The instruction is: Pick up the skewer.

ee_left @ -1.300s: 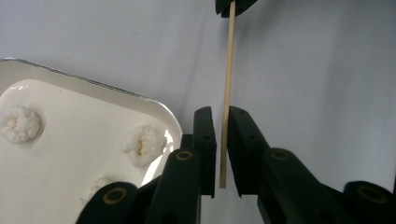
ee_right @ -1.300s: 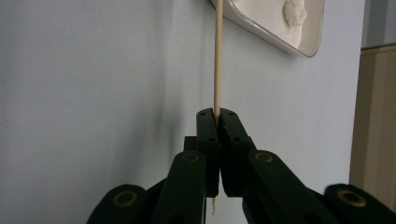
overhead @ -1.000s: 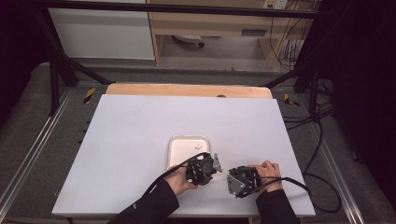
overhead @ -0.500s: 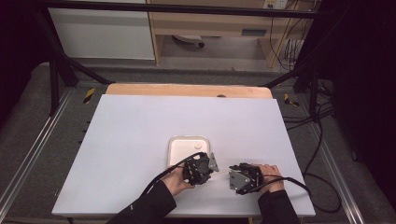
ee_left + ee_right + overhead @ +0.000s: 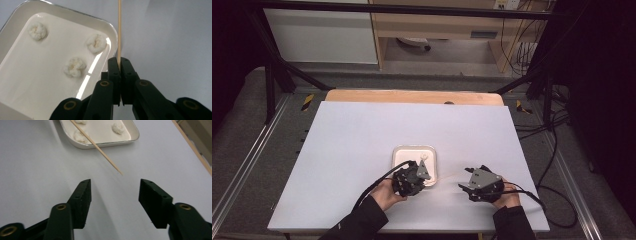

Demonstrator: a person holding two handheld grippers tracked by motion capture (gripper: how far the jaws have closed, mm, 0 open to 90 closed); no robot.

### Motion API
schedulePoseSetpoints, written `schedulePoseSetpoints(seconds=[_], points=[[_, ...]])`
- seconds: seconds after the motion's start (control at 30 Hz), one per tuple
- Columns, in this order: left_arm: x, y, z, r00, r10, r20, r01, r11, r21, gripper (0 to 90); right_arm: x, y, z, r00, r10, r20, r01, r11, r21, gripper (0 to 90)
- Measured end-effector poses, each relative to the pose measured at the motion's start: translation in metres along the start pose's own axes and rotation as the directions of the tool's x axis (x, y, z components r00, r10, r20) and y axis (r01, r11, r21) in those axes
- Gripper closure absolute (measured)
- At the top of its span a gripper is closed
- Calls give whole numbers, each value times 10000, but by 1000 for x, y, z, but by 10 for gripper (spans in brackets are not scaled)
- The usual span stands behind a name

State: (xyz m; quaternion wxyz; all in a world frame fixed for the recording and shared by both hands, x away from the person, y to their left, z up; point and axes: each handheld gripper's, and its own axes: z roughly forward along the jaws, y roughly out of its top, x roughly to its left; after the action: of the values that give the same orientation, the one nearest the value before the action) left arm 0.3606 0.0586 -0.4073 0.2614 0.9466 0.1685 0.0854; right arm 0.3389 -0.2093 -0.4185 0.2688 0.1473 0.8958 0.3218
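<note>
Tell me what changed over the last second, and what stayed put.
The right gripper has just opened its jaws and drawn back to the right, away from the wooden skewer, whose tip now lies free ahead of it. The left gripper stays clamped on the skewer's other end beside the white tray. The tray has not moved on the table, and the three white puffs lie in it.

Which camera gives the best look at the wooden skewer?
The right gripper view: the skewer shows long, down to its pointed tip. The left gripper view shows its shaft clamped in the left gripper. The high view shows a faint line.
</note>
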Motion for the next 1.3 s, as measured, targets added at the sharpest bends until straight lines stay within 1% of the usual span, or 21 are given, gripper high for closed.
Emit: schedulePoseSetpoints(seconds=[0.03,0.07,0.1,0.17,0.23,0.3,0.37,0.47,0.53,0.6,0.7,0.73,0.87,0.9,1.0,1.1,1.13,1.2,1.23,1.27,1.3], points=[[1,-3,-2,10000,-92,-13,92,9999,-66,883,-1,-1,0,9994,339,-35,-339,9994,-17,375],[2,-6,-4,9998,-194,3,194,9997,-161,882,-4,-4,-1,9951,990,-85,-990,9951,-22,316],[3,-9,-6,9995,-313,18,313,9992,-265,882,-4,-4,-1,9951,990,-85,-990,9951,-22,316],[5,-15,-10,9986,-525,-6,524,9975,-478,882,-6,-6,-1,9879,1545,-107,-1545,9880,60,257],[7,-21,-14,9971,-755,-77,748,9945,-732,882,-7,-8,-1,9786,2056,-113,-2056,9786,91,219],[9,-26,-19,9953,-962,-68,950,9906,-979,882,-9,-10,-1,9670,2534,-284,-2531,9674,112,190],[11,-32,-23,9931,-1158,-161,1131,9867,-1170,882,-10,-12,-1,9580,2850,-325,-2848,9585,105,163],[12,-40,-27,9888,-1459,-314,1395,9784,-1529,882,-9,-14,-1,9500,3111,-267,-3114,9503,-65,130],[13,-46,-30,9863,-1613,-351,1530,9730,-1729,881,-9,-14,0,9444,3281,-235,-3282,9446,-31,108],[14,-53,-33,9820,-1850,-389,1743,9657,-1926,881,-10,-13,1,9385,3435,-345,-3434,9391,93,107],[15,-62,-36,9763,-2115,-468,1973,9574,-2110,881,-10,-12,4,9253,3746,-598,-3741,9272,195,81],[15,-65,-37,9735,-2230,-512,2071,9538,-2178,881,-10,-12,6,9223,3814,-629,-3813,9243,138,72],[17,-79,-42,9630,-2633,-567,2421,9385,-2463,881,-11,-9,9,9040,4219,-686,-4234,9059,-90,58],[18,-82,-43,9604,-2732,-543,2510,9333,-2568,881,-12,-8,10,9015,4272,-694,-4290,9032,-127,54],[20,-91,-46,9524,-3010,-479,2758,9181,-2847,881,-12,-2,12,9015,4274,-686,-4292,9031,-142,41],[22,-98,-49,9462,-3210,-410,2933,9042,-3106,881,-14,5,16,8920,4436,-867,-4467,8945,-193,36],[22,-100,-50,9452,-3236,-435,2940,9015,-3177,881,-14,8,18,8879,4515,-879,-4547,8904,-200,34],[21,-104,-52,9421,-3315,-500,2977,8957,-3302,881,-15,14,21,8846,4563,-962,-4604,8874,-245,33],[21,-106,-52,9416,-3327,-517,2977,8945,-3335,881,-15,17,22,8807,4630,-1001,-4672,8838,-230,31],[22,-108,-53,9402,-3363,-538,2998,8922,-3379,881,-16,20,24,8803,4635,-1008,-4680,8834,-249,31],[22,-110,-53,9387,-3403,-554,3027,8904,-3399,881,-16,23,26,8770,4697,-1009,-4744,8799,-268,30]])
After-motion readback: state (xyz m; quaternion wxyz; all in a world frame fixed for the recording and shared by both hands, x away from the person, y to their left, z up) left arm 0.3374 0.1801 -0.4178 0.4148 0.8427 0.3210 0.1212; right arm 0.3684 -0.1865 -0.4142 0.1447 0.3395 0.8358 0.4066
